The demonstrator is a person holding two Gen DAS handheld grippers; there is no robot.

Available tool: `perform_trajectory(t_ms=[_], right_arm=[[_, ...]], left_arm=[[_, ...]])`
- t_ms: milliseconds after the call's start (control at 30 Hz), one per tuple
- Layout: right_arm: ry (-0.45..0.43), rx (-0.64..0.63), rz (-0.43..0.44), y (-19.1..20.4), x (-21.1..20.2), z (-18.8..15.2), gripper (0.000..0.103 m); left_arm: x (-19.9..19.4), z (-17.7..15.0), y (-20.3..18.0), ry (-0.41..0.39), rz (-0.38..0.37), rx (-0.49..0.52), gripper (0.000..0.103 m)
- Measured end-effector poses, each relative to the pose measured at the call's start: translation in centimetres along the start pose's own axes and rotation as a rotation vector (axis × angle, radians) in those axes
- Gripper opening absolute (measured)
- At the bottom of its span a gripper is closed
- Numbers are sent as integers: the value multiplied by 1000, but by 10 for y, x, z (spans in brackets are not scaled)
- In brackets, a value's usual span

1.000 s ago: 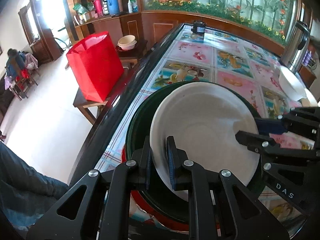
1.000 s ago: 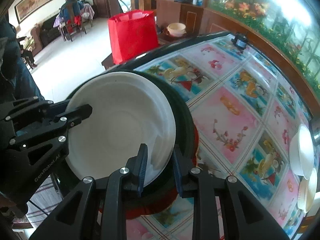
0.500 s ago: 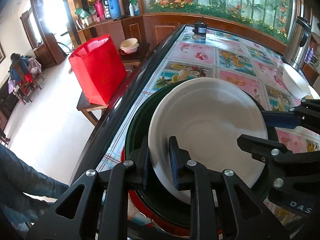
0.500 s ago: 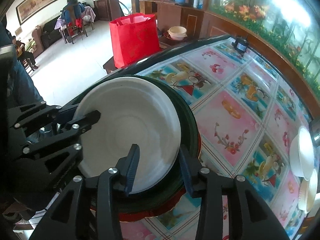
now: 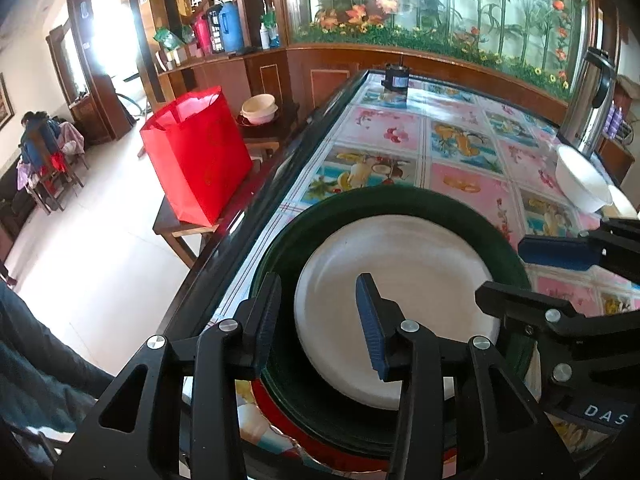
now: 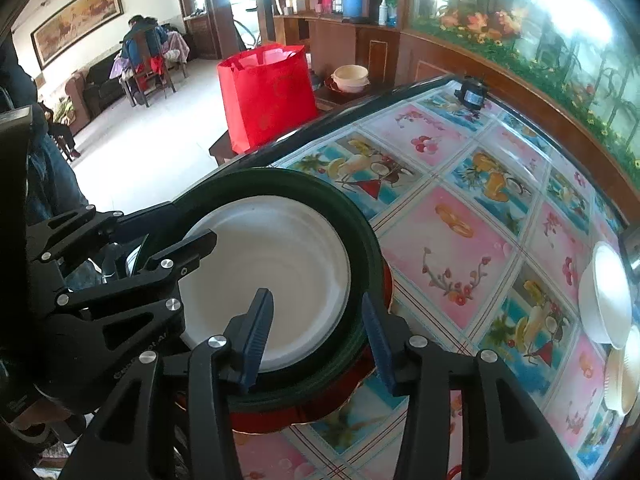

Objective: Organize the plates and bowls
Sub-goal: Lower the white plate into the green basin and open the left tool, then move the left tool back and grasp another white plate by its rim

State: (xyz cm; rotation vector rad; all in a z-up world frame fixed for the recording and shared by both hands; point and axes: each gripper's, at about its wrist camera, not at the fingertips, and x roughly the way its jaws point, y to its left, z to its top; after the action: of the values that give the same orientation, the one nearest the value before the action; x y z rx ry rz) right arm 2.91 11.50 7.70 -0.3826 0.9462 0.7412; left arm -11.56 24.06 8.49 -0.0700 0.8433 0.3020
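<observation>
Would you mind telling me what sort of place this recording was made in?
Probably a family living and dining room: a table under a fruit-print cloth, thermos flasks on a wooden sideboard, and a sofa beneath a framed painting.

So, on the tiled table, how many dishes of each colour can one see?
White: 3 (white plate, bowl, edge dish)
Green: 1 (green plate; possibly a stack, counted once)
Red: 1 (red plate, at the bottom)
Total: 5
</observation>
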Motion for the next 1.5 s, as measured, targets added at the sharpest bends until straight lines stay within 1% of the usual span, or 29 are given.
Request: perform_trajectory(t_ms=[33,100,167,233,367,533,633,1133,1500], right_arm=[[-13,8,3,-2,-4,-2,50],[-39,26,4,-6,-11,-4,53],[-65,43,-1,-10,-18,-7,58],[-88,62,-14,-16,-25,-10,62],[-116,113,-28,-33,-37,-21,63],[-128,167,-59,-55,-48,-38,68],[-123,201,-79,-70,-52,-47,68],[-118,334,-153,-131,-72,-86,70],[-116,427,-203,-188,-85,-109,71]], left_arm=[[-2,1,-1,-8,4,-6,41],[-5,2,-4,-25,15,-7,55],[-10,3,-9,-52,15,-12,58],[-12,4,-14,-60,2,-12,58],[-16,6,-30,-69,-31,-10,58],[-18,7,-54,-74,-75,3,58],[-19,9,-69,-75,-101,11,58],[-21,17,-134,-76,-187,83,58],[-7,31,-195,-48,-250,151,58]])
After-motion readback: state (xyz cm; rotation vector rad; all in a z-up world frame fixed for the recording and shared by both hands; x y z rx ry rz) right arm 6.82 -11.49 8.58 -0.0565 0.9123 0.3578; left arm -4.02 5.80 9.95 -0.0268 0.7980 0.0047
